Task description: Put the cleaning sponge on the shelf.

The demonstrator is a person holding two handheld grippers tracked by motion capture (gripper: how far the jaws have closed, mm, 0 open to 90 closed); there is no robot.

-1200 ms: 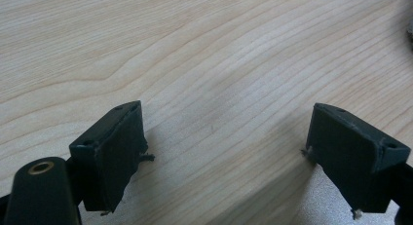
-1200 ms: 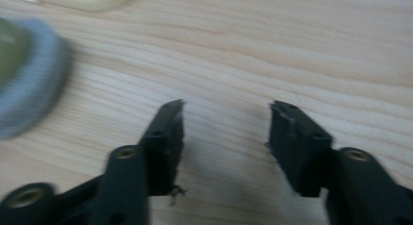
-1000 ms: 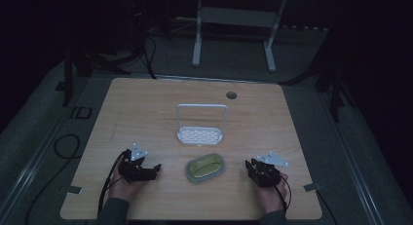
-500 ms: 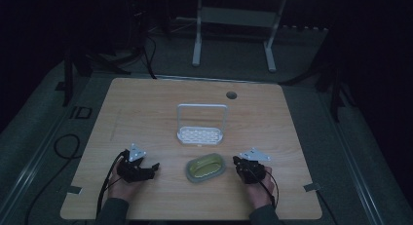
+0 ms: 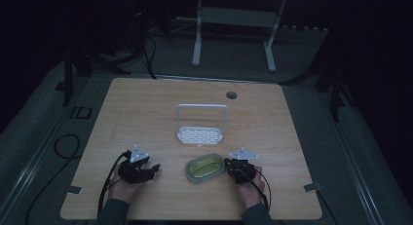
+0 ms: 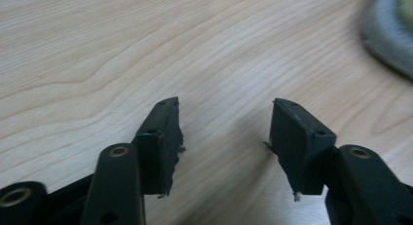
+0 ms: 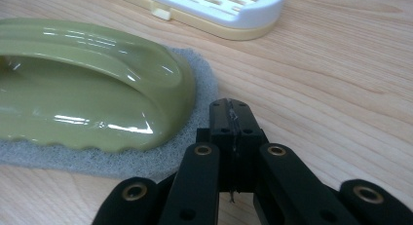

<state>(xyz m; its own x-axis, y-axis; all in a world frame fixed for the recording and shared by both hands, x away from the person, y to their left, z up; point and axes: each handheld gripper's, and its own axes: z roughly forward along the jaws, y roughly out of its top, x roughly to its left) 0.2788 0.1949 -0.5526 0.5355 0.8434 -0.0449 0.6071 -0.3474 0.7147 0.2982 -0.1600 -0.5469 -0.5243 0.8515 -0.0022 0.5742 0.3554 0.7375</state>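
The wooden tabletop [image 5: 146,113] carries a white slotted rack [image 5: 201,132] with an upright frame, and nearer the person a green scrubbing pad [image 5: 204,168]. The right gripper view reveals its glossy green handle sitting on a grey fibre layer. The right claw [image 7: 229,113] is pressed closed, empty, touching the pad's edge. The left claw [image 6: 224,132] gapes wide, holding nothing, over bare wood.

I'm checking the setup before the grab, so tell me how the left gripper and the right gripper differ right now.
The left gripper has its jaws spread wide with bare wood between them; the right gripper has its jaws pressed together with nothing between them. The left gripper sits well clear of the green scrubber, while the right gripper is right at the scrubber's grey pad edge. Both are black, hand-held, and low over the wooden table.
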